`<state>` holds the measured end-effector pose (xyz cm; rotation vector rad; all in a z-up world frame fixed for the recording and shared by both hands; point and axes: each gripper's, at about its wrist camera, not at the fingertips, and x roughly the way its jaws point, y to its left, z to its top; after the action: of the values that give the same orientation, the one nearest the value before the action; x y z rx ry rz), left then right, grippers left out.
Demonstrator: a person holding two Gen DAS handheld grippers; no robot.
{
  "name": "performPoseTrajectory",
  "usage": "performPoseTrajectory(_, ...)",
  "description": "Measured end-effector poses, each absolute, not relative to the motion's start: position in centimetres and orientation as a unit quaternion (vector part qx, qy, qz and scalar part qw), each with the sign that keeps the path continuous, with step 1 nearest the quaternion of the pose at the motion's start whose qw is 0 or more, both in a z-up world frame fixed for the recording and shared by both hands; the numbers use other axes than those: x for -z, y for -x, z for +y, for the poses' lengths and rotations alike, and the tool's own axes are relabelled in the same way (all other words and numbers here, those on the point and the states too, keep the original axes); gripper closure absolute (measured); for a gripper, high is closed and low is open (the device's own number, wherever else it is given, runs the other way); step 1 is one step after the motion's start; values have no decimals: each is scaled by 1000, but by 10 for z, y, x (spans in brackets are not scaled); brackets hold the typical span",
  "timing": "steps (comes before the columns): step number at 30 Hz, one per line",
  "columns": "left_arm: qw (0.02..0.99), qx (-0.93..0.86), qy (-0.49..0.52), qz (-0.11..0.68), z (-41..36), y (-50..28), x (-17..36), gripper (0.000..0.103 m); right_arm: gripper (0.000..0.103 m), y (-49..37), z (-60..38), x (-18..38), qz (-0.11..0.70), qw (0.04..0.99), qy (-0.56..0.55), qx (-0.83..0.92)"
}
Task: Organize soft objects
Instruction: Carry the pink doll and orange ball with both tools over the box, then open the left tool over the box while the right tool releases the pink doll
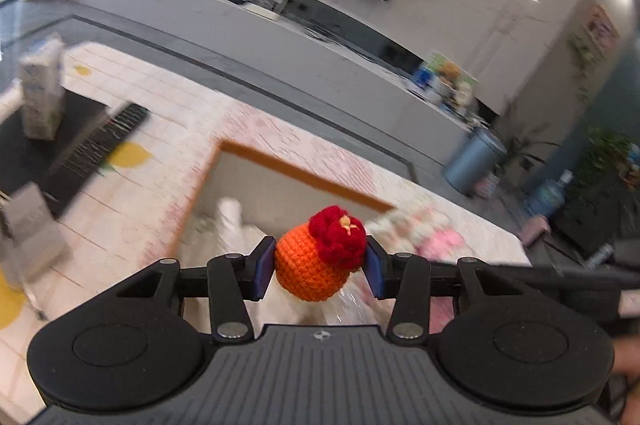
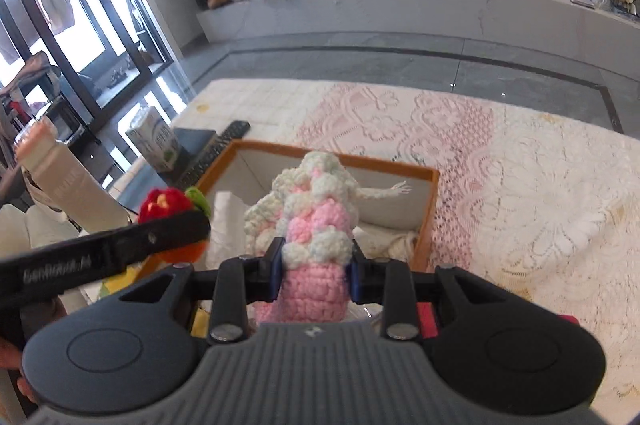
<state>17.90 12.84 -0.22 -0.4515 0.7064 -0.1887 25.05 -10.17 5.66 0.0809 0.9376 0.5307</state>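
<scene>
Crocheted orange ball (image 1: 316,267) with a red flower on top is sitting clamped between the left gripper (image 1: 320,267) fingers, hanging above the orange-rimmed box (image 1: 296,171) on the lace-covered table (image 1: 160,113). From the right wrist, the right gripper (image 2: 314,267) fingers are squeezing a pink-and-white knitted toy (image 2: 312,225) over the same box (image 2: 332,155), with the left gripper (image 2: 176,229) and its ball just beside it.

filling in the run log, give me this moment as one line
left gripper: shut on orange crochet ball | right gripper: shut on pink-white crochet toy | both above wooden-rimmed box
</scene>
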Motion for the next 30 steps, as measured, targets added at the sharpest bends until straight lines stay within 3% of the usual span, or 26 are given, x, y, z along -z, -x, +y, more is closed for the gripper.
performPoseTrajectory(7,923,79,168,337,126,-175,14,50,73,-257,-106,-45,455,861,-7,-228)
performPoseTrajectory(12,909,97,217,342,139,-174,18,49,73,-261,-101,-46,458,862,-3,-220)
performPoseTrajectory(14,917,90,210,327,140,-168,14,43,73,-261,-96,-47,458,861,5,-223)
performPoseTrajectory(16,925,82,194,316,139,-163,10,26,73,-260,-91,-49,457,860,8,-227)
performPoseTrajectory(19,935,69,185,295,139,-157,3,14,73,-259,-84,-50,456,860,13,-229)
performPoseTrajectory(24,945,40,199,258,141,-147,-10,8,73,-257,-79,-52,454,862,18,-224)
performPoseTrajectory(30,946,49,202,249,142,-144,-19,8,73,-252,-68,-53,443,869,82,-204)
